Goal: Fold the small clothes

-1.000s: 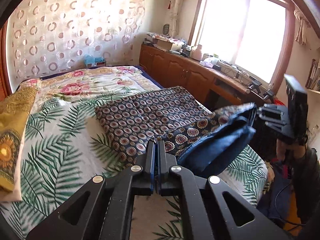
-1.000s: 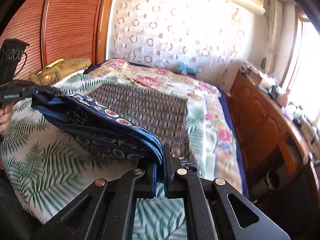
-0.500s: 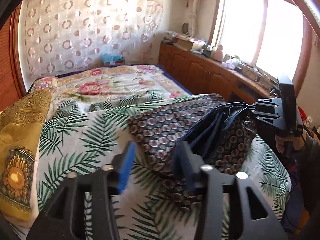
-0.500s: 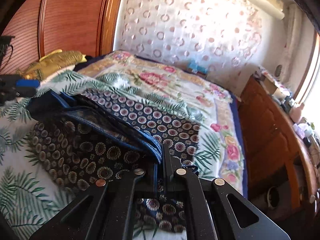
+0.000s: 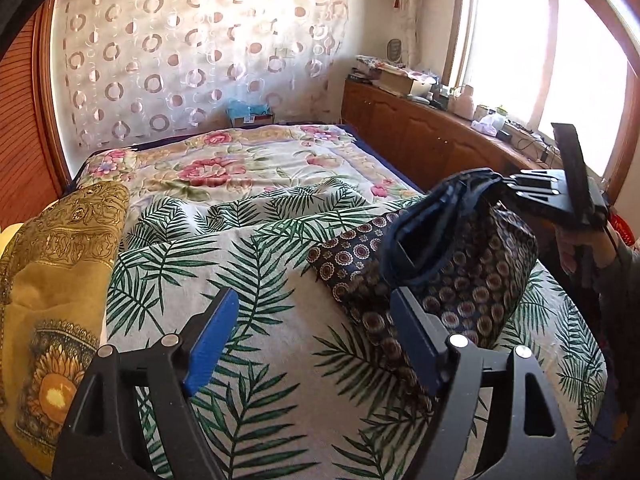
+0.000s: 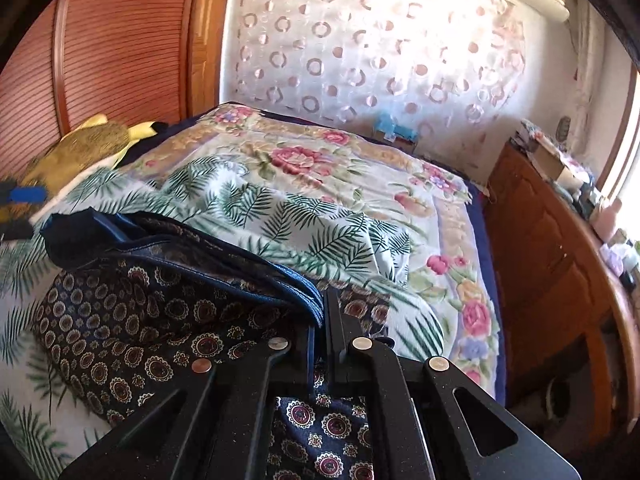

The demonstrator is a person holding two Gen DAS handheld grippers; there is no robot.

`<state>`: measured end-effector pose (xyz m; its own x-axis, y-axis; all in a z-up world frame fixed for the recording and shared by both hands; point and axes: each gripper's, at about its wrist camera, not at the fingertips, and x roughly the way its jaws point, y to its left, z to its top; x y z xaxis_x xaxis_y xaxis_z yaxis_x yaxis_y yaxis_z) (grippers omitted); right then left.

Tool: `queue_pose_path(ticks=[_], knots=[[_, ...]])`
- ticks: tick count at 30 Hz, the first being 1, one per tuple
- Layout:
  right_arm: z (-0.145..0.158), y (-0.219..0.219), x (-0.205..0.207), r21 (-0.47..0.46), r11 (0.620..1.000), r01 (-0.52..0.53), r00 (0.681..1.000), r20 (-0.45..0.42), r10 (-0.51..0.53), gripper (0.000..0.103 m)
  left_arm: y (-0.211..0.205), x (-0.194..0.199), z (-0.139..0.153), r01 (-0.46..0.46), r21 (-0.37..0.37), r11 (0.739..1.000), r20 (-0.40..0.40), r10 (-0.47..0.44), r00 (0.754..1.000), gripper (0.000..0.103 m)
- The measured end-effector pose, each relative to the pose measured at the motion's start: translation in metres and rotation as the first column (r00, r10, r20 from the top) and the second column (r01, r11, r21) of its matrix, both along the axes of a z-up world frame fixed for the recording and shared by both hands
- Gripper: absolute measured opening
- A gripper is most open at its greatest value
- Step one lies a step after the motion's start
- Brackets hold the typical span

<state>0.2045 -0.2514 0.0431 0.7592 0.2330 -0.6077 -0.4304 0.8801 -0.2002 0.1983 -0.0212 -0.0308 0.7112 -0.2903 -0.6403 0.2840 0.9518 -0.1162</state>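
Observation:
A small navy garment (image 5: 456, 276) with round medallion print and a plain blue lining lies folded over on the palm-leaf sheet (image 5: 256, 264). My left gripper (image 5: 316, 332) is open and empty, just left of the garment. My right gripper (image 6: 322, 320) is shut on the garment's blue edge (image 6: 296, 292) and holds that edge up above the bed; it also shows in the left wrist view (image 5: 508, 188). The rest of the garment (image 6: 132, 320) drapes down in front of it.
A gold patterned pillow (image 5: 60, 280) lies at the bed's left side. A floral quilt (image 5: 240, 164) covers the far half of the bed. A wooden cabinet (image 5: 424, 136) with clutter runs along the right under the window.
My left gripper has opened and let go of the garment, then drawn back to the left. My right gripper keeps its hold and has carried the edge over, so the garment now lies doubled.

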Motion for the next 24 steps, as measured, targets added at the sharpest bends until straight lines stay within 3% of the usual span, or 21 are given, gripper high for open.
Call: queue_pose_path(ticks=[3,7,10,15,18,24], knots=[[-0.004,0.003,0.014,0.026,1.000,0.009,0.999,-0.033,-0.008,0.004,-0.005,0.007,-0.004,0.009,0.009,1.000,-0.012,-0.009,1.000,0.079],[0.007,0.001,0.018,0.015,0.998,0.056,0.998,-0.012,-0.056,0.037,-0.014,0.016,-0.010,0.029,0.022,0.999,-0.027,-0.028,0.999,0.079],[0.024,-0.006,0.011,0.048,0.997,0.064,0.998,0.020,-0.065,0.049,-0.019,0.027,-0.014,0.044,0.035,0.998,-0.039,-0.043,0.998,0.079],[0.034,-0.021,-0.024,0.078,0.992,0.095,0.994,0.051,-0.099,0.053,-0.026,0.047,-0.021,0.062,0.043,0.997,-0.074,-0.059,0.996,0.079],[0.018,-0.033,-0.040,0.110,0.989,0.095,0.995,0.001,-0.096,0.072,-0.029,0.058,-0.024,0.070,0.048,0.996,-0.090,-0.065,0.994,0.079],[-0.016,-0.047,-0.036,0.103,0.983,0.149,0.985,-0.106,-0.138,0.072,-0.037,0.078,-0.034,0.082,0.054,0.995,-0.135,-0.075,0.988,0.079]])
